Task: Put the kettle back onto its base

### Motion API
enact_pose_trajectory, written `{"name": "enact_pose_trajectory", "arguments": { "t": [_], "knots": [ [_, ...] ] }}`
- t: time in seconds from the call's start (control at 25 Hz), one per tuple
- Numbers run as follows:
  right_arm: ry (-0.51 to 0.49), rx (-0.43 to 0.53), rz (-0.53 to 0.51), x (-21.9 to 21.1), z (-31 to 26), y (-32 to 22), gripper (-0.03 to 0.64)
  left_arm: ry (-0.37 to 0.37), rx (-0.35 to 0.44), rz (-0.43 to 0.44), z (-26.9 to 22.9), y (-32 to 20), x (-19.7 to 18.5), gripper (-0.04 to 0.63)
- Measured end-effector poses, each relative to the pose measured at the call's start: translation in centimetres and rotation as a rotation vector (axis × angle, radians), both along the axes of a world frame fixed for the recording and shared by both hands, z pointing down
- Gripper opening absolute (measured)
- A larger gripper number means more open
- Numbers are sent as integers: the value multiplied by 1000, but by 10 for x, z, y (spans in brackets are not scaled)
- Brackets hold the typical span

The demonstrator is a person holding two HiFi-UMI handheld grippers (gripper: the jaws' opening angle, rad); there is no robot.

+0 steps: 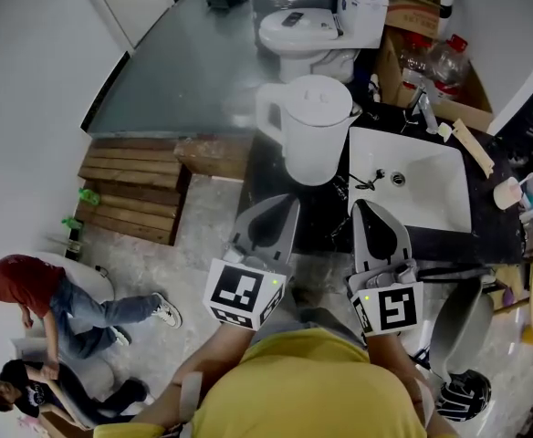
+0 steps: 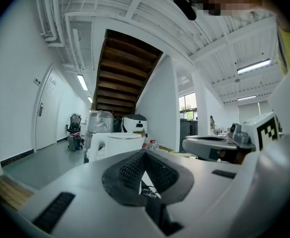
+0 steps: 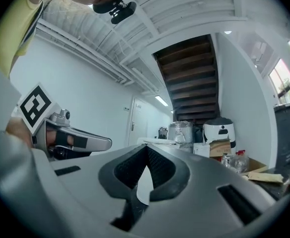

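A white kettle [image 1: 312,126] with a closed lid stands upright on the dark counter [image 1: 266,167], just left of the sink; its handle points left. No separate base shows under or beside it. My left gripper [image 1: 288,203] is shut and holds nothing, with its tip just short of the kettle's near side. My right gripper [image 1: 361,204] is also shut and holds nothing, beside the left one, over the sink's near left corner. In the left gripper view the kettle [image 2: 113,146] stands ahead, beyond the shut left gripper [image 2: 145,153]. The right gripper [image 3: 147,148] shows its tips meeting.
A white sink [image 1: 431,167] with a tap lies right of the kettle. Behind are a toilet [image 1: 303,35], plastic bottles [image 1: 440,62] and a cardboard box. A wooden pallet [image 1: 134,190] lies on the floor at left. People [image 1: 47,299] sit at lower left.
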State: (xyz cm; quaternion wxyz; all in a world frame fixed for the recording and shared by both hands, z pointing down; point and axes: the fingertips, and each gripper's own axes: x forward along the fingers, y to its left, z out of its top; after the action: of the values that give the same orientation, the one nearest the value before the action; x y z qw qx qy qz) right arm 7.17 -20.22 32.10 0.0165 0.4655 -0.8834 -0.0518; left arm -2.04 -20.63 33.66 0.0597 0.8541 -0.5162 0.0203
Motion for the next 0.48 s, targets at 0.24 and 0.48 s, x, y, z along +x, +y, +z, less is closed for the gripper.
{"name": "enact_pose_trajectory", "arguments": {
  "t": [0.24,0.48],
  "knots": [
    [-5,-23,-55,-12,-7,29,5,-1,12,31,-5,24,12,9],
    [-63,-111,-51,-23,-3,45,5,30,-19,75,-2,35,15,9]
  ]
}}
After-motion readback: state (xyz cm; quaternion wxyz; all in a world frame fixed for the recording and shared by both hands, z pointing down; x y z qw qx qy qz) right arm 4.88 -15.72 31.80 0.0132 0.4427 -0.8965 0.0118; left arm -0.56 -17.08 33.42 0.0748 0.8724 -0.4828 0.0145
